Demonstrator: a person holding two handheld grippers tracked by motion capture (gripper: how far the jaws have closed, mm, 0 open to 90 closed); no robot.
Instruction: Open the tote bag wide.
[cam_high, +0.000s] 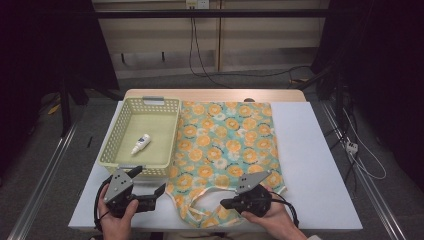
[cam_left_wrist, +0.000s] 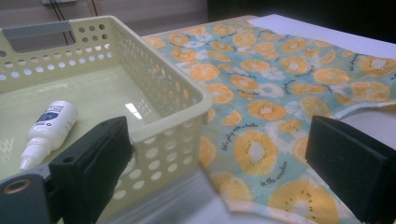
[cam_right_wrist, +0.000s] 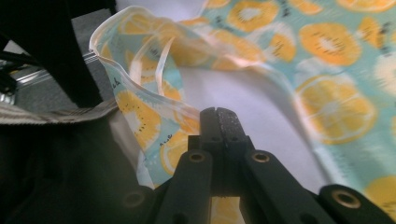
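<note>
Two hand-held grippers over one white tabletop (cam_high: 320, 165), going biggest to smallest. Orange-slice print garment (cam_high: 225, 150) spread flat over the middle of the tabletop, teal fabric, its scooped strap end at the near edge, left side touching the basket. Pale yellow perforated basket (cam_high: 112, 142) sitting just left of it, grey handle on the far rim. Right hand-held gripper (cam_right_wrist: 219, 122) down at the near edge, on the garment's strap end, jaws clenched together; looks like a bit of the hem pinched there, but can't tell for sure whether fabric is really caught between the pads. Left hand-held gripper (cam_high: 148, 182) by the basket's near corner, jaws released and spread wide, nothing between them, one jaw right up against the basket wall. Small white dropper bottle (cam_high: 140, 144) lying on its side inside the basket.
</note>
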